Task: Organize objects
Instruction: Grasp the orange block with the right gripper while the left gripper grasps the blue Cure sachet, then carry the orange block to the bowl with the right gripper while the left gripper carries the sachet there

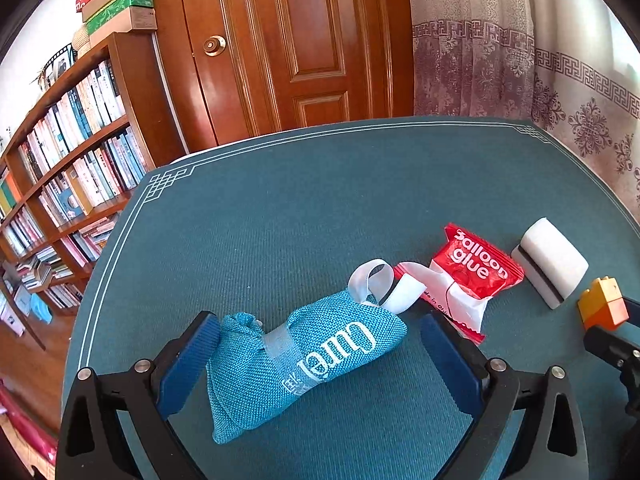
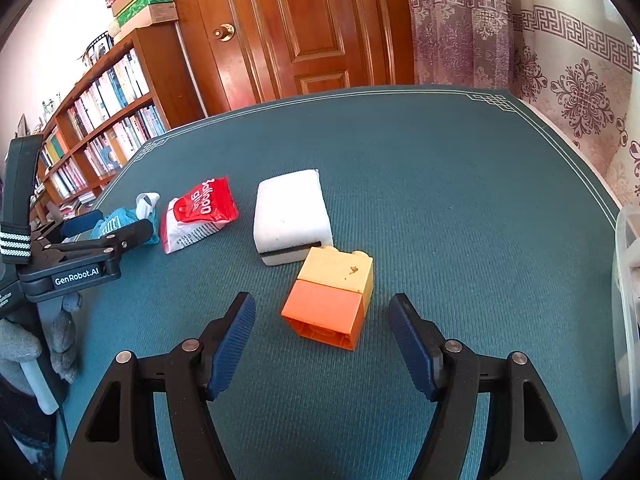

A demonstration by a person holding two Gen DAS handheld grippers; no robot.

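1. The left gripper is standing with its jaws spread wide, and a blue mesh pouch is lying between its blue pads on the teal table mat; the left pad is sitting right at the pouch's gathered end, though whether it is touching cannot be told, and the right pad is standing clear of the pouch.
2. The pouch's white ribbon loop is pointing toward a red and white balloon glue packet lying just beside it.
3. A white sponge block with a dark stripe is resting past the packet, near the middle of the mat.
4. The right gripper is also gaping open, gripping nothing, with a stacked yellow and orange toy brick lying on its side between its fingertips and touching neither.
5. The brick's yellow end is sitting just against the sponge's striped edge.
6. A wooden door and a bookshelf are standing behind the table.
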